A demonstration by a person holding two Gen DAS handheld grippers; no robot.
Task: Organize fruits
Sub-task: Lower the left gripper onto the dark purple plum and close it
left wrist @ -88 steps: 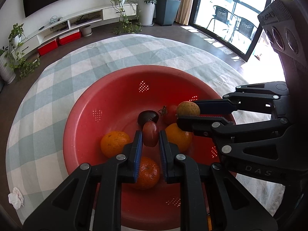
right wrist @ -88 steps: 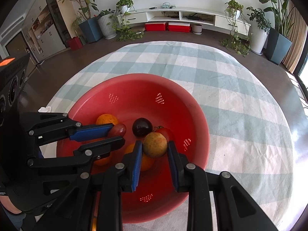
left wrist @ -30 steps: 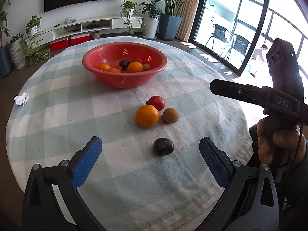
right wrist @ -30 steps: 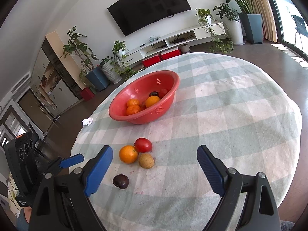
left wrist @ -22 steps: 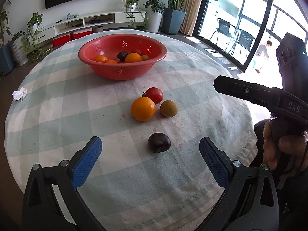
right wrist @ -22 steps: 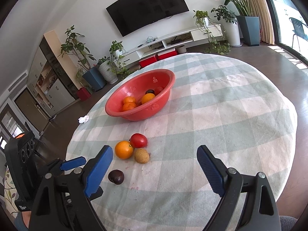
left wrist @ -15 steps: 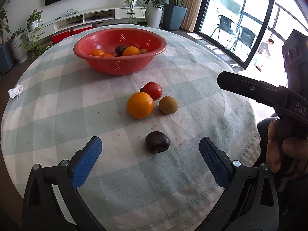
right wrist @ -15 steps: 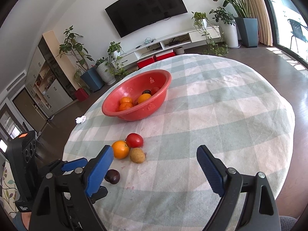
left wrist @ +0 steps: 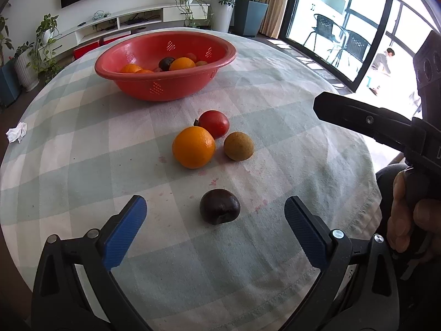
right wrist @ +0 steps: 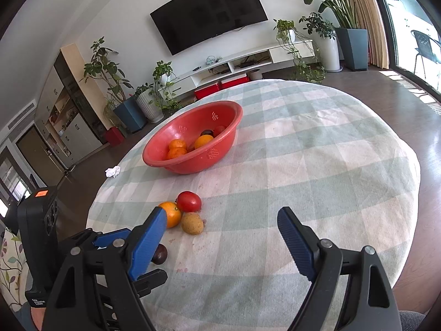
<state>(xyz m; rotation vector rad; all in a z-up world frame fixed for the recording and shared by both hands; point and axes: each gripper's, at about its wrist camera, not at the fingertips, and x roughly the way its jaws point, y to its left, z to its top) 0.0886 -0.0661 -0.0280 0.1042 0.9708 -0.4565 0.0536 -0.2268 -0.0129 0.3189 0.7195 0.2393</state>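
Note:
Four fruits lie on the checked tablecloth: a dark plum (left wrist: 219,210), an orange (left wrist: 193,151), a red tomato (left wrist: 214,123) and a brownish-green fruit (left wrist: 238,146). My left gripper (left wrist: 214,205) is open, low over the cloth, its blue pads wide on either side of the plum without touching it. The red bowl (left wrist: 165,91) behind them holds several more fruits. My right gripper (right wrist: 222,218) is open above bare cloth to the right of the fruit group, its jaws closing with nothing between them. Its left finger hides part of the plum (right wrist: 161,253).
A crumpled white tissue (left wrist: 16,135) lies near the table's left edge. A hand (left wrist: 405,215) holds the right gripper's handle past the table's right rim. The round table's near edge runs just under both grippers.
The left gripper has come forward and down, so the plum now sits between its open pads. The right gripper's jaws have narrowed a little. Earlier still, both were shut on fruit over the bowl.

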